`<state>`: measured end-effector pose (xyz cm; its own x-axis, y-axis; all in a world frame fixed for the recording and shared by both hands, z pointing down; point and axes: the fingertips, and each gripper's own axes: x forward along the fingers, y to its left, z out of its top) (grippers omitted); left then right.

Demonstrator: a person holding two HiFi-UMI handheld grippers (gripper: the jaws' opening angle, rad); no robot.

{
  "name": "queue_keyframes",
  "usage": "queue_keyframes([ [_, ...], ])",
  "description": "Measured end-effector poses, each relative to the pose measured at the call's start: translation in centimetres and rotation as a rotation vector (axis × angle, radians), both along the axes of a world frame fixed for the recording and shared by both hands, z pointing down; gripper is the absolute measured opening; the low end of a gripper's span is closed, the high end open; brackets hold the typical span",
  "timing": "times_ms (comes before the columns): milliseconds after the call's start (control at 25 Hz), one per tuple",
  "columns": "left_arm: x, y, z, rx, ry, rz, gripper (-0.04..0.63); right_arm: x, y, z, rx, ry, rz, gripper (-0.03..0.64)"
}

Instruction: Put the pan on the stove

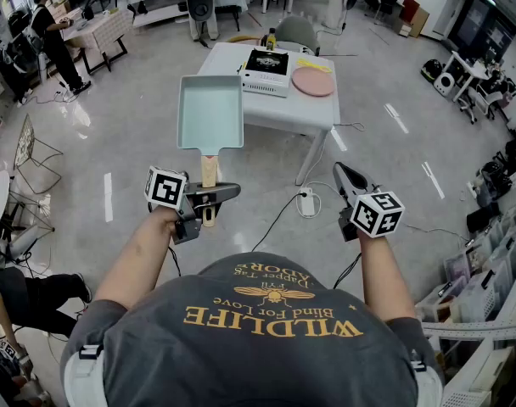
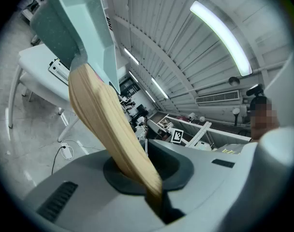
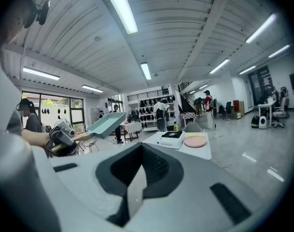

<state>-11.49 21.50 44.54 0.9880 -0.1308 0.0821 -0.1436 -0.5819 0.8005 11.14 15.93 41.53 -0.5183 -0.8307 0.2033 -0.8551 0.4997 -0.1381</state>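
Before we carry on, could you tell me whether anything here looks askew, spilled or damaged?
Nothing stands out. The empty pan is up in the air, its wooden handle clamped in the left tongs, not yet on the stove. The stove and the pink plate sit flat on the table, with nothing spilled.

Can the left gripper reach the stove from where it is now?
Probably not yet: the left gripper holds the pan over the floor, short of the table bearing the stove. Nothing blocks the way.
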Motion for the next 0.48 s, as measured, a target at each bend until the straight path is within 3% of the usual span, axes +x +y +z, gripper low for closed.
queue_keyframes([
  [480, 1.4, -0.7, -0.8, 0.045, -0.007, 0.008, 0.02, 1.1, -0.4, -0.3, 0.0, 0.004, -0.011, -0.002],
])
